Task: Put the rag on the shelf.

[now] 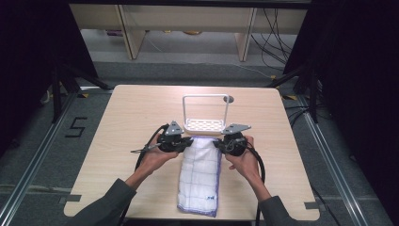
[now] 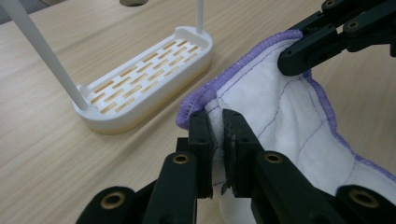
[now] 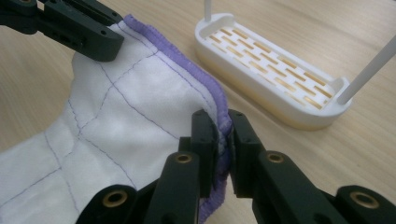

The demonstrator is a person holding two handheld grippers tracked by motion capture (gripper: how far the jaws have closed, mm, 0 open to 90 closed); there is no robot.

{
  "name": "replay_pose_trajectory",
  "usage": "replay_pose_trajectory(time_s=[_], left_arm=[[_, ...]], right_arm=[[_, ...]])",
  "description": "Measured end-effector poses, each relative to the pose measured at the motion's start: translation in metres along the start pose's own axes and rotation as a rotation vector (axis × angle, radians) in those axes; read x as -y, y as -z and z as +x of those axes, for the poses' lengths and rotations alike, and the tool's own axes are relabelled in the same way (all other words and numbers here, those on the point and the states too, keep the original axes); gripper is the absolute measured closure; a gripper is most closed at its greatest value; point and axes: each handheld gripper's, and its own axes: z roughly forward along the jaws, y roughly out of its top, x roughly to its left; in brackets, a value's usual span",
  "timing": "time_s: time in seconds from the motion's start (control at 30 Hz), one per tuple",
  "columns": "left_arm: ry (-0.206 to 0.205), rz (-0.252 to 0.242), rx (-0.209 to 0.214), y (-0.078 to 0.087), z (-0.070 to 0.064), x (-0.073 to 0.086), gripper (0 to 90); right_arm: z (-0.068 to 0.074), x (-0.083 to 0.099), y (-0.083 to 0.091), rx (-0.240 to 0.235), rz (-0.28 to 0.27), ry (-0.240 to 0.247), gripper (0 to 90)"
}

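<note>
High view: a long white quilted cloth (image 1: 200, 176) with a purple edge lies lengthwise on the pale wooden worktop (image 1: 131, 117), its near end at the worktop's front edge and its far end just in front of a white slotted rack (image 1: 205, 123) with a tall wire handle. The left hand-held gripper (image 1: 188, 141) sits at the cloth's far left corner and the right hand-held gripper (image 1: 217, 143) at its far right corner — both held by a person's hands coming in from the bottom, sleeves dark grey. Black cables trail from each hand-held gripper across the worktop.

Left gripper view: the left hand-held gripper (image 2: 217, 140) is clamped on the cloth (image 2: 280, 126); a fold of white fabric is pinched between its two black jaws just under the purple hem. The corner is lifted off the worktop (image 2: 51, 158). The right hand-held gripper (image 2: 292, 58) shows at upper right, grasping the opposite corner. The rack (image 2: 144, 79) stands to the left, apart from the cloth, its thin white uprights rising from both ends.

Right gripper view: the right hand-held gripper (image 3: 222, 135) is clenched on the purple hem of the cloth (image 3: 116, 116) — the stitched edge runs straight in between the jaws. The left hand-held gripper (image 3: 100, 44) holds the far corner at upper left. The rack (image 3: 271, 70) lies to the right, near the hem but not touching it.
</note>
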Motion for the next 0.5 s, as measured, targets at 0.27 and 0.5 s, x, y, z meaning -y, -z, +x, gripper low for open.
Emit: replay_pose_trajectory(time_s=[0.27,0.5], left_arm=[[-0.007,-0.026,0.017,0.015,-0.005,-0.009,81.9],[-0.007,-0.027,0.036,0.029,-0.005,-0.019,82.0]], right_arm=[[0.005,-0.008,0.019,-0.011,-0.018,-0.009,83.1],[0.010,-0.018,0.030,-0.027,-0.035,0.013,83.1]])
